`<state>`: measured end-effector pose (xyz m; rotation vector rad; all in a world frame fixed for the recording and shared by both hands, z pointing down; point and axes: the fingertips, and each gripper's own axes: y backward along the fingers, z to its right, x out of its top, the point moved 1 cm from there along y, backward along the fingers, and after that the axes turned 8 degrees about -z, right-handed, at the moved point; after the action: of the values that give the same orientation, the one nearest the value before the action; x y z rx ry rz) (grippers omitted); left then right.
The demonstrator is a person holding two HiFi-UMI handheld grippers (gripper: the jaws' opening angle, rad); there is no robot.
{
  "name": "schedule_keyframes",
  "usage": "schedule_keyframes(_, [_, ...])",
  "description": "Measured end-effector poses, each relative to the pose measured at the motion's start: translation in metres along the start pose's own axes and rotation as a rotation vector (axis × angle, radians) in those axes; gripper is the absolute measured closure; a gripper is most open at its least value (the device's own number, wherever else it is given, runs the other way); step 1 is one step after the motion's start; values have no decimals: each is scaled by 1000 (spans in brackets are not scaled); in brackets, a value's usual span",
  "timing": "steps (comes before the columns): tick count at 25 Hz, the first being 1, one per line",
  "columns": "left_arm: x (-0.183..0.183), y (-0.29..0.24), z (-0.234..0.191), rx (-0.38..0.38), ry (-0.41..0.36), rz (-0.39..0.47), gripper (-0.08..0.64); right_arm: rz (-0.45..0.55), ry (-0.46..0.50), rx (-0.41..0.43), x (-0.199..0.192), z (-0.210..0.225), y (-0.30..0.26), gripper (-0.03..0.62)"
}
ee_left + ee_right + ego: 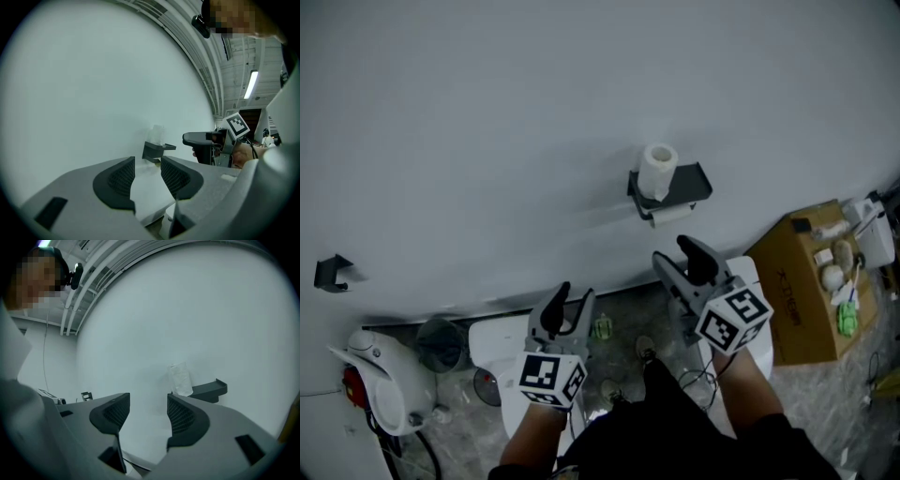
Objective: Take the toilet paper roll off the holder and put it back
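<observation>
1. The toilet paper roll (657, 171) stands upright on the shelf of the black wall holder (692, 184). Neither tool touches it.
2. The left hand-held gripper (572, 298) has its jaws spread with only bare wall between them. It points towards the holder, and the roll (157, 136) shows well beyond its tips.
3. The right hand-held gripper (675, 255) is likewise spread and empty. It is the nearer of the two, with the roll (181, 379) just above its right jaw in its own view.
4. Judged from this, no roll is in hand. Either the lift-off has not begun or the roll is already back, and I cannot tell which.
5. A white strip hangs under the shelf. It may be a loose tail of paper.
6. Nothing lies between the tools and the roll. A cardboard box (802, 291) of oddments sits on the floor to the right, and a small black bracket (333, 272) is fixed far left on the wall.
</observation>
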<state>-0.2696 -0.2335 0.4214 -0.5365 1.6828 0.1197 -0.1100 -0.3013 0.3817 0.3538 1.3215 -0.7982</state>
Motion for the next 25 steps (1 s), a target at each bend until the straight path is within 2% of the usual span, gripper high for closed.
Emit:
schedule_keyframes(8, [20, -39, -16, 41, -9, 4, 400, 28, 7, -6, 34, 44, -38, 314])
schedule_keyframes(15, [35, -79, -19, 67, -26, 8, 397, 6, 54, -26, 58, 85, -68, 277])
schedule_keyframes(25, [47, -95, -32, 123, -18, 20, 395, -31, 161, -27, 75, 96, -101, 225])
